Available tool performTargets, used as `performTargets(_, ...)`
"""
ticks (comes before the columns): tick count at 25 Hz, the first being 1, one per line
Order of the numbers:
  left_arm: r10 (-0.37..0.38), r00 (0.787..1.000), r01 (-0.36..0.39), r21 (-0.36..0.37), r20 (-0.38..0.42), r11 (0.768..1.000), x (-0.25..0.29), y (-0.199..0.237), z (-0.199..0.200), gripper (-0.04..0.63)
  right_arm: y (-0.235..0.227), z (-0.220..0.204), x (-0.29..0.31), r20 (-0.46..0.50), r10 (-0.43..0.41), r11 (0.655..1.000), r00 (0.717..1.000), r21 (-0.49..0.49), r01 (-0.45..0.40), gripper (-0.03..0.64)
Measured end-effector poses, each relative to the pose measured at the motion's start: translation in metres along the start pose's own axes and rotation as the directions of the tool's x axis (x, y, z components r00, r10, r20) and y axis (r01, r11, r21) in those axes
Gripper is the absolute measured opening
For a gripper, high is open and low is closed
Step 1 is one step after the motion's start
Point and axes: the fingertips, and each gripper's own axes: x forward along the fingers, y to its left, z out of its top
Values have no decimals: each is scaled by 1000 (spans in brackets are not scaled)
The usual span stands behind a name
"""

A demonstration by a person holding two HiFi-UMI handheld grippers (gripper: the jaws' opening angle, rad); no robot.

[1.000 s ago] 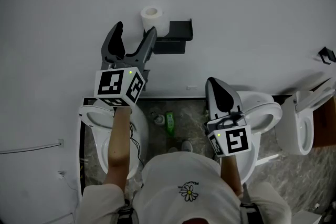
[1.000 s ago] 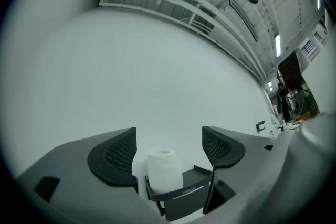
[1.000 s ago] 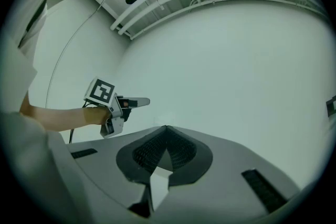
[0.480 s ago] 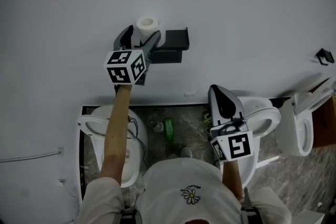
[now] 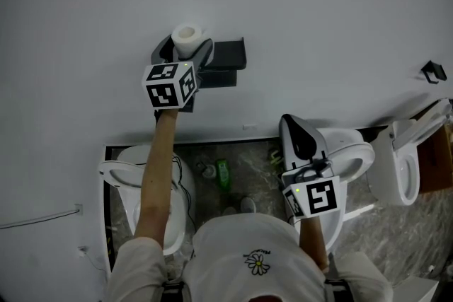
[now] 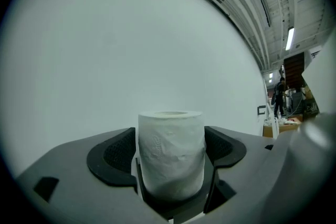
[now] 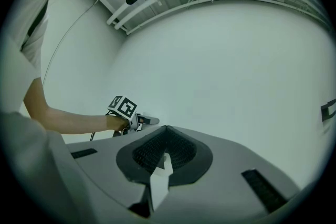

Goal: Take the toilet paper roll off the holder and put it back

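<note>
A white toilet paper roll (image 5: pixel 187 37) stands on end on a black wall holder (image 5: pixel 228 56). My left gripper (image 5: pixel 184 48) reaches to the wall with one jaw on each side of the roll. In the left gripper view the roll (image 6: pixel 170 134) fills the gap of the left gripper (image 6: pixel 171 148). The jaws stand wide and the pads flank the roll without squeezing it. My right gripper (image 5: pixel 296 129) hangs lower right, away from the wall, and the right gripper (image 7: pixel 165 136) is shut and empty.
White toilets stand below on the marble floor: one at the left (image 5: pixel 124 173), one under the right gripper (image 5: pixel 354 152), another far right (image 5: pixel 400 173). A green bottle (image 5: pixel 223 172) sits between them. A small black hook (image 5: pixel 430 71) is on the wall at right.
My left gripper has moved up and forward to the wall, and its jaws now enclose the roll instead of hanging below it. The right gripper has stayed put.
</note>
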Motion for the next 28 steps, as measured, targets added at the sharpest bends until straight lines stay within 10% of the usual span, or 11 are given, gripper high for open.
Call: performTargets(28,88,990,-92,35,107,995,-18,5,47,342,11,5,7,14,46,999,999,-1,-46,9)
